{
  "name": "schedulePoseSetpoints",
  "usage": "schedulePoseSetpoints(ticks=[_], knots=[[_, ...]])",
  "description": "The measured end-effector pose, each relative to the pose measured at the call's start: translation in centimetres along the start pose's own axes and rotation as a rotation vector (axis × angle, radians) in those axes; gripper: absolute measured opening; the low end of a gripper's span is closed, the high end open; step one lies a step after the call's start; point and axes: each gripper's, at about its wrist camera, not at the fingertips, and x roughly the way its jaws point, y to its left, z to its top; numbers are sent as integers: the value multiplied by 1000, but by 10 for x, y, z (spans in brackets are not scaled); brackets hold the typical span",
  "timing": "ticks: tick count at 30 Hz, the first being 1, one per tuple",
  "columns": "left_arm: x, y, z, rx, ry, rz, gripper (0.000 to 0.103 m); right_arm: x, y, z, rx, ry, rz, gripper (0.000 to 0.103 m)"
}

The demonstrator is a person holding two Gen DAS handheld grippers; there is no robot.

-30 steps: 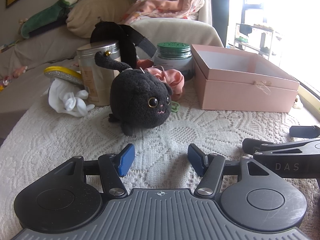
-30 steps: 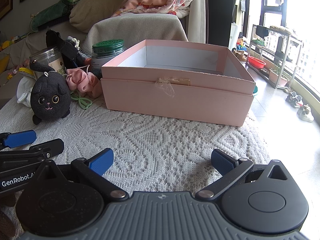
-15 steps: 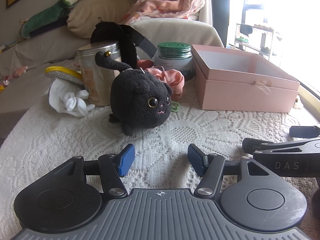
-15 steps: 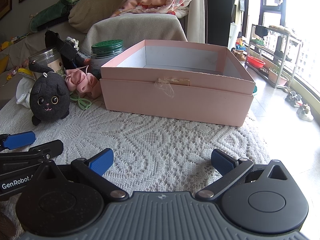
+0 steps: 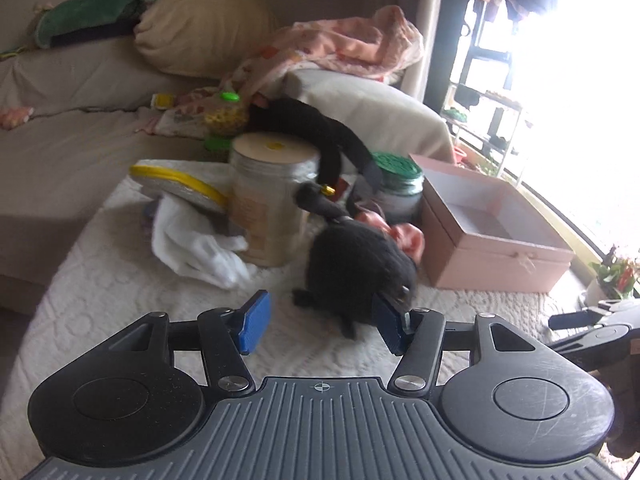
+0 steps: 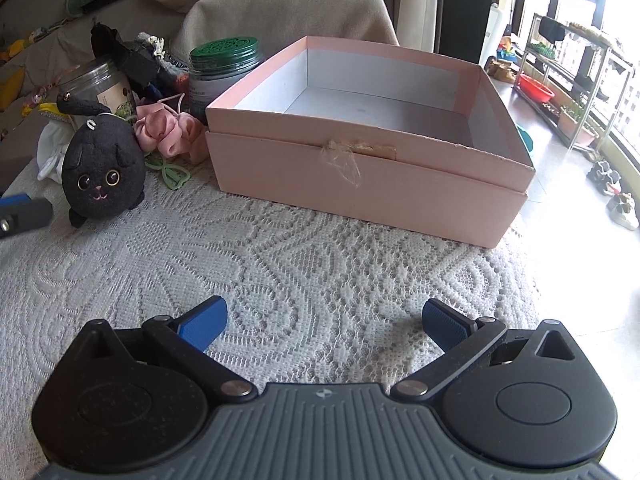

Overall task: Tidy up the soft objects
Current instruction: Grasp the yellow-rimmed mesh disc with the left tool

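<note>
A white lace cloth (image 6: 280, 248) covers the low table in front of me, with a draped sofa (image 5: 72, 80) beyond it. My left gripper (image 5: 318, 326) has its jaws wide apart but closing, nothing pressed between the blue pads; the black cat plush (image 5: 356, 264) sits on the lace just ahead of it, a little toward the right-hand finger, blurred in this view. Beyond the plush stand a tall tin (image 5: 272, 204) and a green-lidded jar (image 5: 396, 184), with a white cloth (image 5: 196, 248) ahead and to the left. My right gripper (image 6: 324, 328) hangs wide open and empty over bare lace; the open pink box (image 6: 360, 184) lies straight ahead of it, the plush and a pink scrunchie (image 6: 164, 132) off to its left.
</note>
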Motion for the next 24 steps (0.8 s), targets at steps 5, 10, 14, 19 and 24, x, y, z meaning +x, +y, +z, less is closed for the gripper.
schedulePoseSetpoints(ticks=[5, 10, 14, 19, 24], knots=[[0, 64, 40, -11, 1, 116, 62, -17, 25, 25, -65, -66, 2, 92], [25, 134, 89, -324, 96, 33, 62, -80, 60, 68, -155, -424, -14, 92], [71, 163, 117, -510, 176, 22, 61, -102, 75, 130, -191, -404, 109, 92], [121, 163, 121, -481, 181, 98, 60, -100, 85, 149, -206, -438, 125, 92], [121, 143, 126, -312, 159, 91, 23, -76, 85, 133, -236, -404, 108, 92]])
